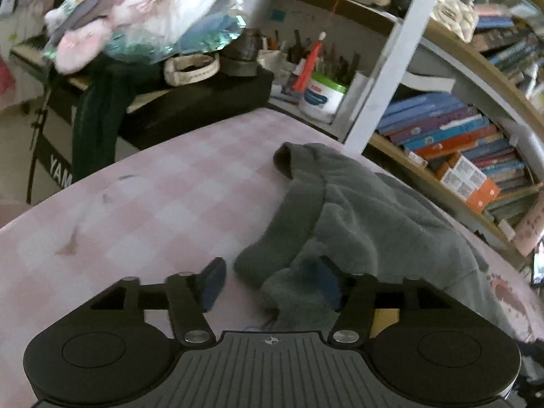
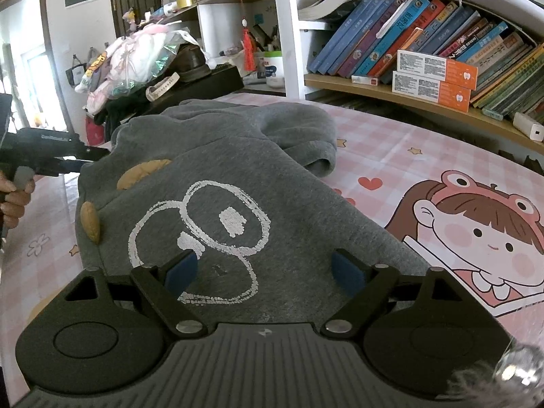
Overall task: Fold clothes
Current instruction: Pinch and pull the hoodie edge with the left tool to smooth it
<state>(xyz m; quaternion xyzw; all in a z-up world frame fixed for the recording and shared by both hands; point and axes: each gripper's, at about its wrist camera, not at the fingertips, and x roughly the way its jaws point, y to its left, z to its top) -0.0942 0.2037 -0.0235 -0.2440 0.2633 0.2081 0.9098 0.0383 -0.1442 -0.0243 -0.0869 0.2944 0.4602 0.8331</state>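
**Inspector:** Report the garment's position.

**Operator:** I see a grey sweatshirt lying spread on the pink checked surface. Its white outline print faces up, with two tan patches near its edge at 9 o'clock in the right wrist view. A sleeve is bunched at 1 o'clock, cuff turned toward me. A cartoon girl is printed on the surface at 3 o'clock, just beside the garment.

**Inspector:** Right gripper?

**Operator:** My right gripper hovers over the lower part of the print. The jaws stand wide apart, nothing between them. I cannot tell whether the blue pads touch the cloth.

**Inspector:** Left gripper?

**Operator:** My left gripper sits at the garment's far edge. The jaws are spread, and a fold of grey fabric lies between them, against the pad at 3 o'clock; the other pad is clear of the cloth over bare surface. They are not clamped on it. From the right wrist view, the same gripper enters at 9 o'clock, tips at the sweatshirt's edge, with the hand on its grip.

**Inspector:** Surroundings?

**Operator:** Bookshelves run behind the surface from 12 to 3 o'clock. A heap of pale clothes is stacked at 11 o'clock in the left wrist view.
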